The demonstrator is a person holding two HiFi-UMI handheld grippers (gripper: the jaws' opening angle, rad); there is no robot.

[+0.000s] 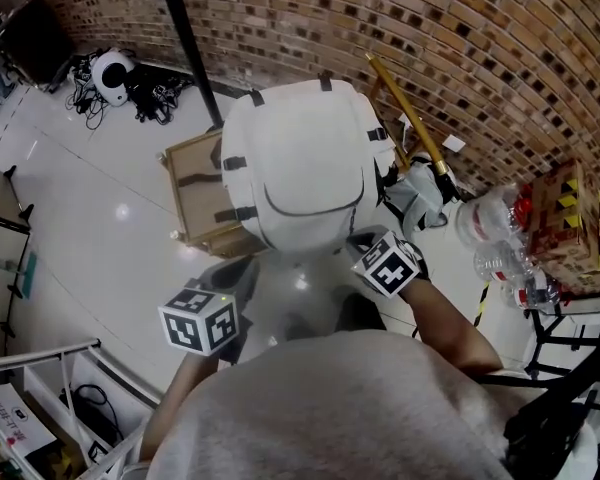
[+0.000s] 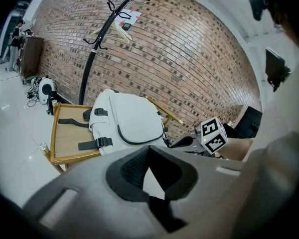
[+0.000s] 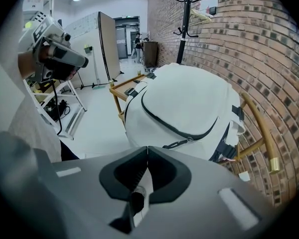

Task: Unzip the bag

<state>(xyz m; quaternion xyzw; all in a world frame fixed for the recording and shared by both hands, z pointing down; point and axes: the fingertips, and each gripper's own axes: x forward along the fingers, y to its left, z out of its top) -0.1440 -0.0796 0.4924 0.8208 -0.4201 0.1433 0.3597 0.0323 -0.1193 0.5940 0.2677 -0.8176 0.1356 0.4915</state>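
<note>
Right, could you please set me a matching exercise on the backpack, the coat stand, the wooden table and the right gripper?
Things:
1 backpack
2 coat stand
3 wooden table
4 right gripper

States:
A jaws together, empty
B black, upright by the brick wall
C white, lying on the table
D light brown, under the backpack

Pairs: 1-C, 2-B, 3-D, 4-A

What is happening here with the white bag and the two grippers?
A person holds a gripper in each hand before a white backpack that lies on a wooden chair. The left gripper and the right gripper are both shut and empty, not touching it. Its front zipper looks closed.
</note>
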